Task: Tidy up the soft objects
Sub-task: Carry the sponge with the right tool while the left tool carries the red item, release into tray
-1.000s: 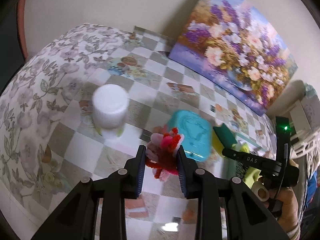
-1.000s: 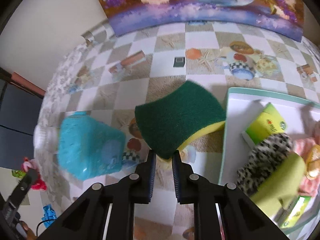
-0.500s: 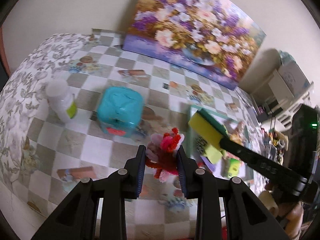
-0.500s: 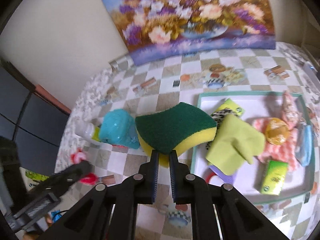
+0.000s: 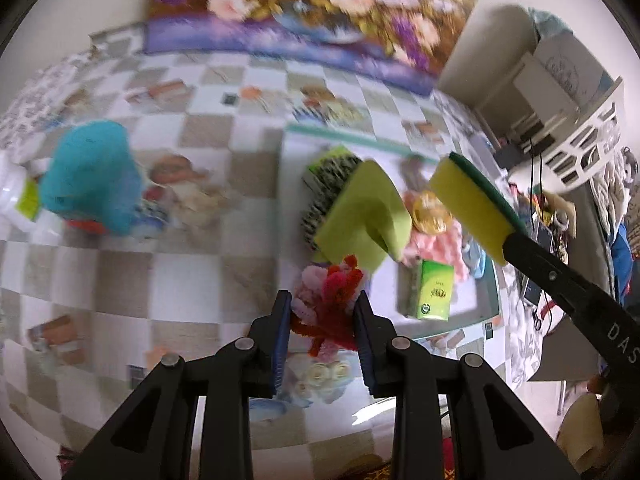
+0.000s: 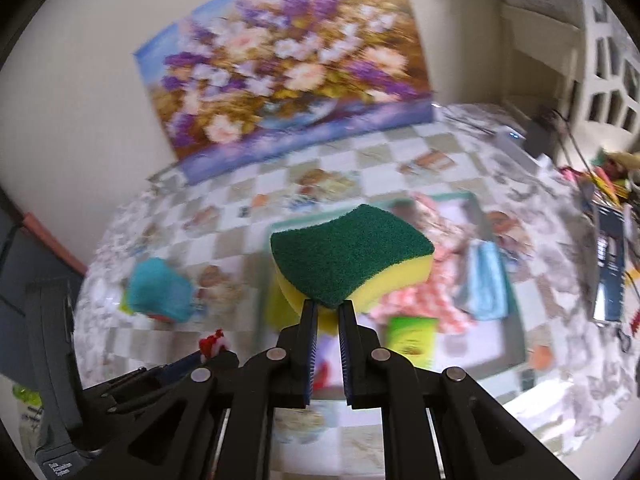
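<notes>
My left gripper (image 5: 322, 304) is shut on a red and pink fuzzy pipe-cleaner bundle (image 5: 328, 300), held above the table near the tray's front left corner. My right gripper (image 6: 328, 308) is shut on a green and yellow sponge (image 6: 352, 256), held in the air over the white tray (image 6: 504, 344); the sponge also shows in the left wrist view (image 5: 472, 204). The tray (image 5: 440, 312) holds a yellow-green cloth (image 5: 364, 216), a spotted cloth (image 5: 324, 196), a pink cloth (image 5: 432, 244), a blue cloth (image 6: 484, 284) and a green packet (image 5: 434, 288).
A teal plastic box (image 5: 88, 180) and a white bottle (image 5: 16, 200) stand on the checked tablecloth at the left. A flower painting (image 6: 280, 68) leans on the back wall. Clutter and a white basket (image 5: 580, 148) lie past the table's right edge.
Both grippers have swung right toward the tray with their loads. The sponge is now over the tray; the teal box and bottle have slid to the left of both views.
</notes>
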